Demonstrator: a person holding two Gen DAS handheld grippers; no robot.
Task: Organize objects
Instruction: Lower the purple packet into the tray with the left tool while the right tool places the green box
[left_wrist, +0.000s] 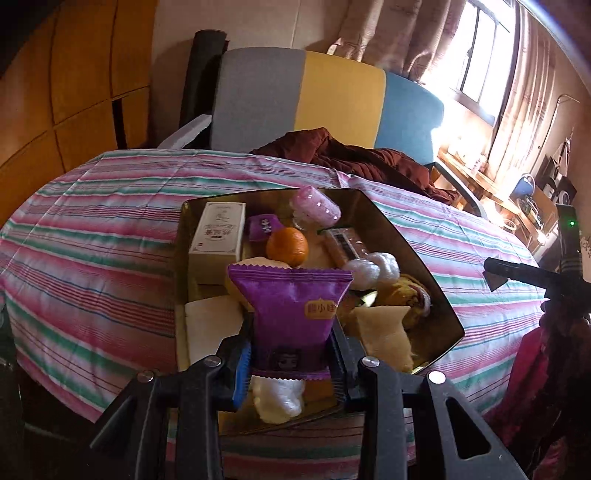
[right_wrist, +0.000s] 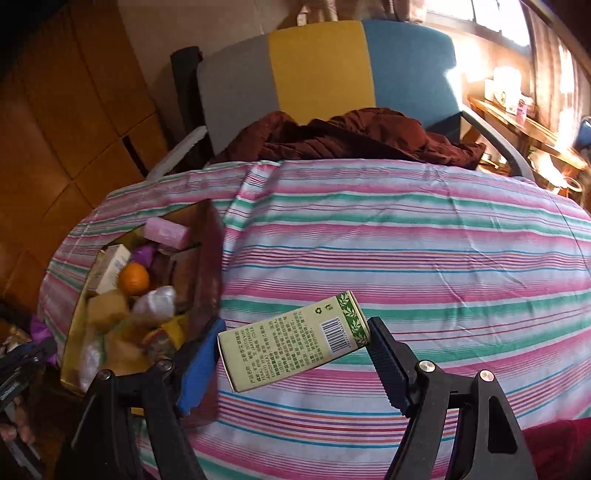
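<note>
While my left gripper clamps the lower end of a purple snack packet upright above the gold tray, that packet blocks my sight of the tray's middle. Around it I see a white carton, an orange, a pink wrapped roll and two white wrapped sweets, all crowded together. My right gripper grips a green box by its ends, tilted over the striped cloth, just beside the tray's right wall. A maroon garment lies at the far table edge before a tricolour chair.
</note>
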